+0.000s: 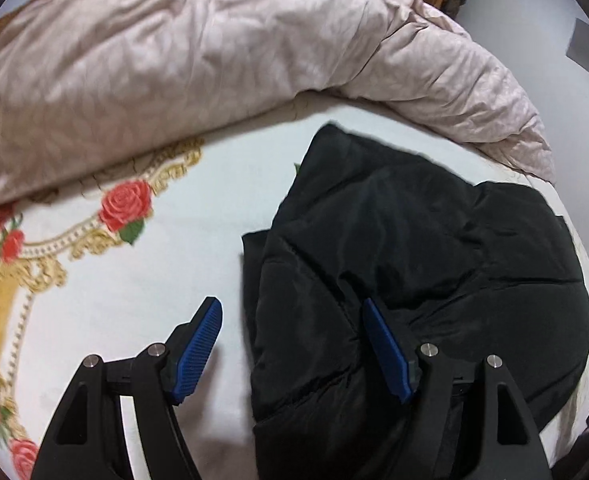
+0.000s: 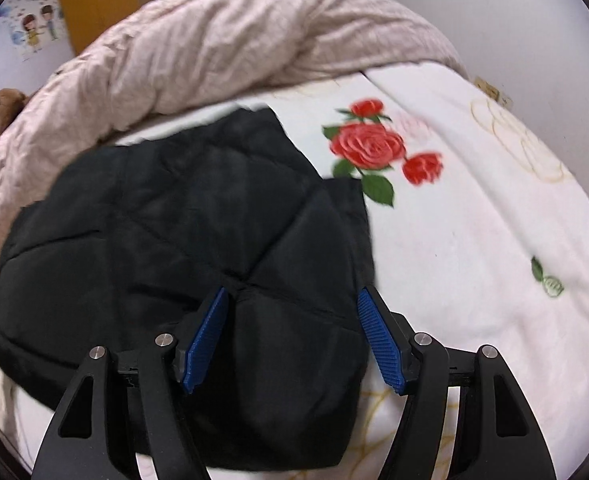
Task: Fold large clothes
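Note:
A black quilted jacket [image 1: 414,264] lies folded into a compact bundle on the white bed sheet; it also shows in the right wrist view [image 2: 198,216]. My left gripper [image 1: 290,312] is open and empty, hovering over the jacket's left edge, one blue pad over the sheet and one over the fabric. My right gripper [image 2: 294,300] is open and empty, straddling the jacket's near right corner. Neither holds any cloth.
A crumpled pale pink duvet [image 1: 198,64] is heaped along the far side of the bed, also in the right wrist view [image 2: 222,48]. The white sheet with a red rose print [image 2: 474,240] spreads to the right. A wooden cabinet [image 2: 98,4] stands behind.

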Demonstrator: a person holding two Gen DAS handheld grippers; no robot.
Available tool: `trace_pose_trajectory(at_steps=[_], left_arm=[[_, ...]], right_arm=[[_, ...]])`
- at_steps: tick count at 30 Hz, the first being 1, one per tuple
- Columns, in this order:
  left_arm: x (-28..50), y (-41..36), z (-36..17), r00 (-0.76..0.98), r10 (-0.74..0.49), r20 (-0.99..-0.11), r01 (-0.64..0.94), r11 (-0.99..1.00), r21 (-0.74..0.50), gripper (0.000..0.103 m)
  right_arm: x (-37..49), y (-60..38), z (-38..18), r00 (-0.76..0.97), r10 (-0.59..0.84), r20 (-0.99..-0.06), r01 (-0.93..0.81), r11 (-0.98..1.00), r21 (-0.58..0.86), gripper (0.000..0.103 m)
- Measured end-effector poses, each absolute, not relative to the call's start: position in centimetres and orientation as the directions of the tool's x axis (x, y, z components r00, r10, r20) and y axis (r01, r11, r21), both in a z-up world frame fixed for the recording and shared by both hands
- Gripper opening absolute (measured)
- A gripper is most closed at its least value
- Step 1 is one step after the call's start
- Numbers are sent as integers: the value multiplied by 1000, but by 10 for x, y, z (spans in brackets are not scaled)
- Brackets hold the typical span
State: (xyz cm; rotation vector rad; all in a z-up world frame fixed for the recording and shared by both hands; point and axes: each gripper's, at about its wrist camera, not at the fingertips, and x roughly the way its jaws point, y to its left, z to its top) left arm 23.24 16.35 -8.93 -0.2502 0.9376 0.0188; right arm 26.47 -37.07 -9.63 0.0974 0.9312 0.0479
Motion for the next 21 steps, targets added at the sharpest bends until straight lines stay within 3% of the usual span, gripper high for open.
trace_pose_trajectory(at_steps=[11, 21], left_arm=[[215, 178, -72, 635, -109, -764, -123, 963, -241, 75], [240, 184, -117, 572, -188, -799, -160, 929, -333, 78]], right_arm=[[254, -377, -79, 608, 114, -786, 11, 988, 152, 71], [278, -393, -115, 538, 172, -826, 39, 973, 228, 72]])
